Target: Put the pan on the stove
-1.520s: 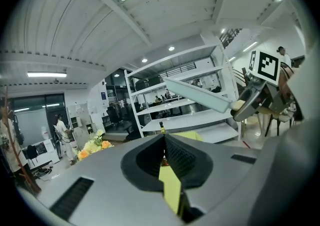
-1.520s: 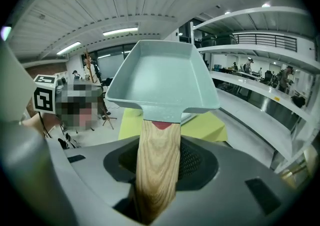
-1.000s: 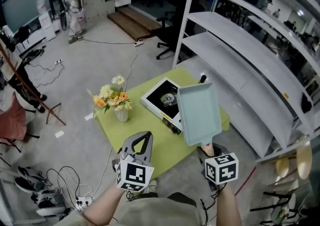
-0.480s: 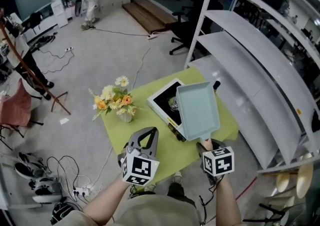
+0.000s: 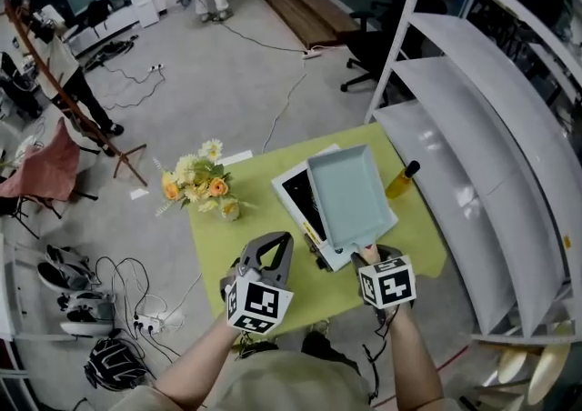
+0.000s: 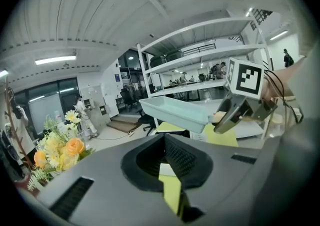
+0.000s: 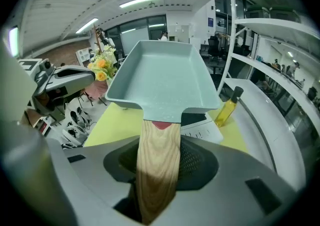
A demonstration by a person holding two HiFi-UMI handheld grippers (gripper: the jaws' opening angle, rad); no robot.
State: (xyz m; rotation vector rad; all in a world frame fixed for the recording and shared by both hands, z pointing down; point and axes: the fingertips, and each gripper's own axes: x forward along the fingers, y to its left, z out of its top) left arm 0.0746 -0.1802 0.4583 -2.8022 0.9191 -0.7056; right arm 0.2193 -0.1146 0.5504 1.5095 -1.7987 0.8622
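Over the green surface (image 5: 227,241), the right claw (image 5: 367,257) is clamping the pan (image 5: 350,195) by its wooden handle, forearm extended, holding it level above the stove (image 5: 298,203); the left claw (image 5: 270,253) is hovering alongside, jaws together, empty.

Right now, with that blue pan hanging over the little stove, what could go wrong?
1. The right tongs grip only the wooden handle, so the long pan could droop or twist on the way down.
2. The oil bottle stands upright close beside the stove; a sideways swing might knock it over.
3. In the head view the pan hides the burner, so it may land off-centre.
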